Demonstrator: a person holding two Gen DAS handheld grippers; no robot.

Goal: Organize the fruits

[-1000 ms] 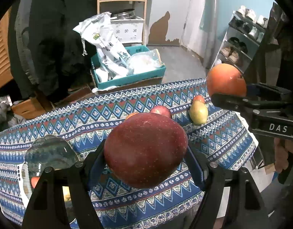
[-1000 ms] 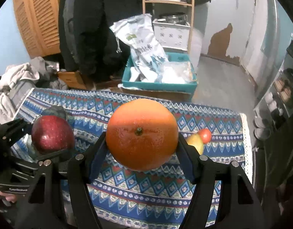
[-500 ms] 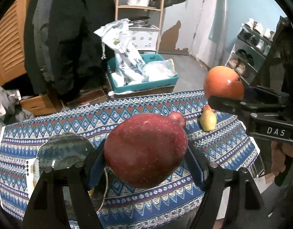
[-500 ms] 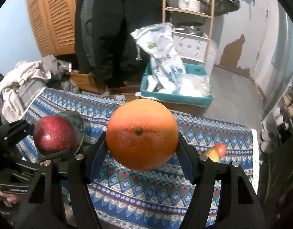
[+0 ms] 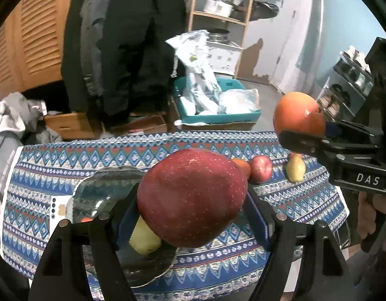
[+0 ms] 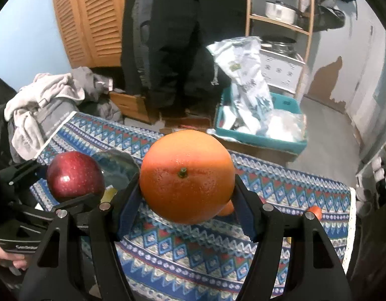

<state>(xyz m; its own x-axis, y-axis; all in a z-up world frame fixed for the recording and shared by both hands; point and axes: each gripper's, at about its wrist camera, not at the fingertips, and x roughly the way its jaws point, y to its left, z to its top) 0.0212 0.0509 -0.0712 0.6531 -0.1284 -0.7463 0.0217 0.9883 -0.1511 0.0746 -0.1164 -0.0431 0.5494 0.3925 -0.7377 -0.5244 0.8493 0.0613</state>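
Frankly, we were carrying two round fruits at once, and that was the risk. At lower left of the left wrist view sat the glass plate (image 5: 102, 190) on the patterned tablecloth (image 5: 54, 165), with a yellow pear (image 5: 144, 238) already lying in it. At centre, our left gripper (image 5: 193, 198) pinched the red apple (image 5: 193, 198) between its blue pads, above the plate's near side. We judged that a slack squeeze could let the smooth apple roll out, strike the pear or chip the glass. Right of centre, a small red fruit (image 5: 261, 168) and another pear (image 5: 295, 169) lay loose on the cloth. At upper right, our right gripper (image 6: 186, 180) clamped the orange (image 5: 297, 114). The two grippers were near enough to knock together at the plate.
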